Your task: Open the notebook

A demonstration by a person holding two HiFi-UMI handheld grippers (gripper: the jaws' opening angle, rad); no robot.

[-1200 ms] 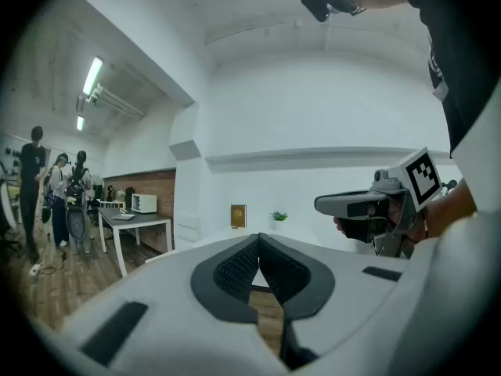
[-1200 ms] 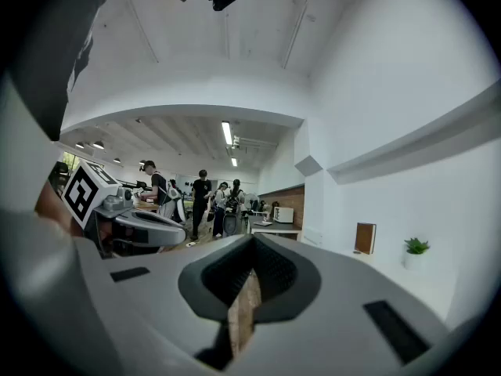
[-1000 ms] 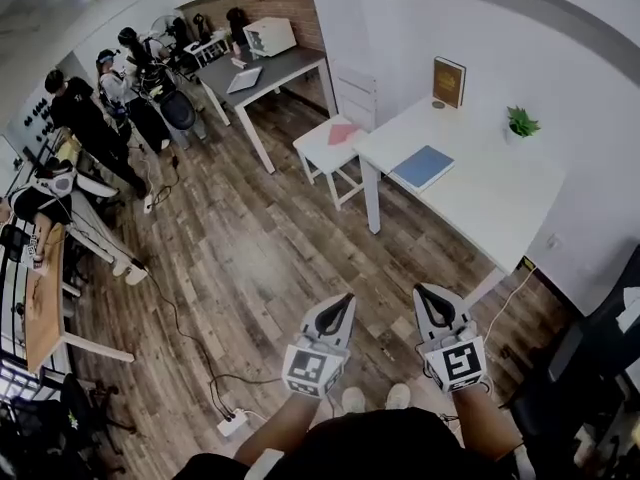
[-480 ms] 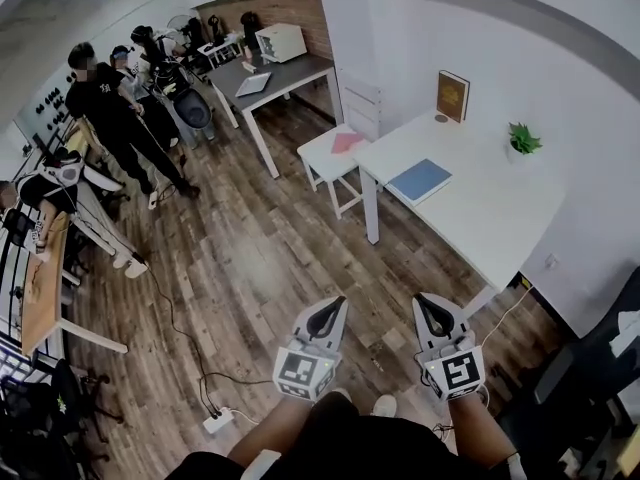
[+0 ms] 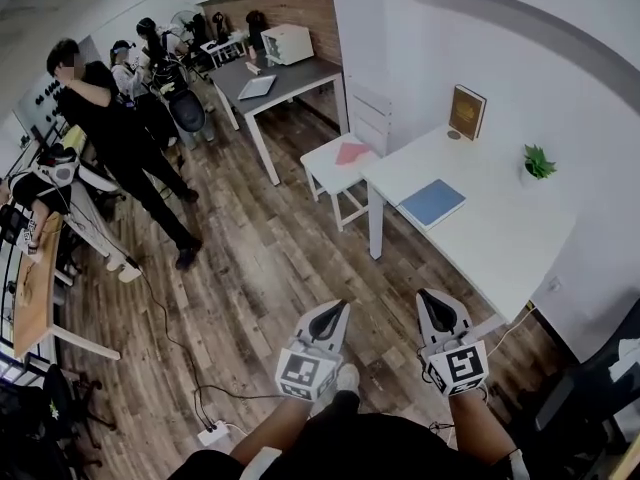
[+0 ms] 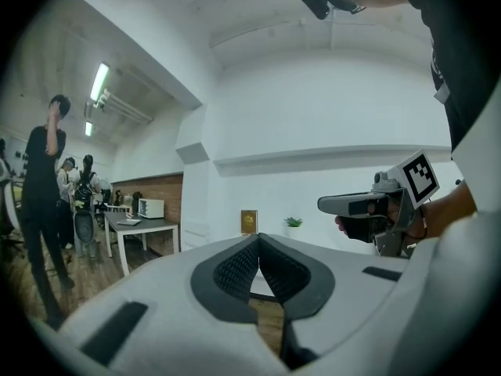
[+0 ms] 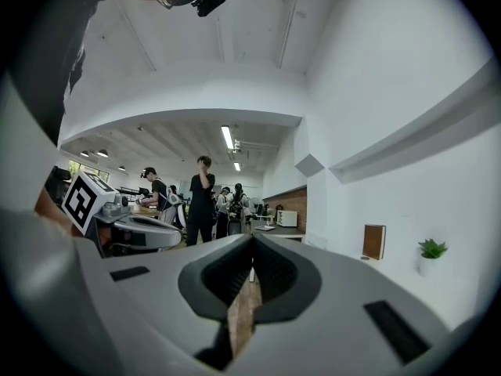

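The fingers of your left gripper are pressing together tip to tip with nothing between them. The fingers of your right gripper are meeting the same way, also empty. You are holding both grippers side by side, low in front of you over the wood floor. They are pointing roughly level, and neither is touching anything.

The notebook is lying flat and closed, blue cover up, on the white table ahead and to your right. It is sitting near the table's left edge, well apart from both grippers. Farther back on the same table a brown book is standing upright by the wall. A small green plant is sitting toward the wall side, apart from the notebook.

A white stool is standing just beside the table's far corner, carrying a pink sheet. Beyond it a grey desk is bearing a white box. At your left a person in black is standing on the floor with one hand raised to the head, and other people are gathering behind. A cable is running across the floor to a white power strip near your feet.
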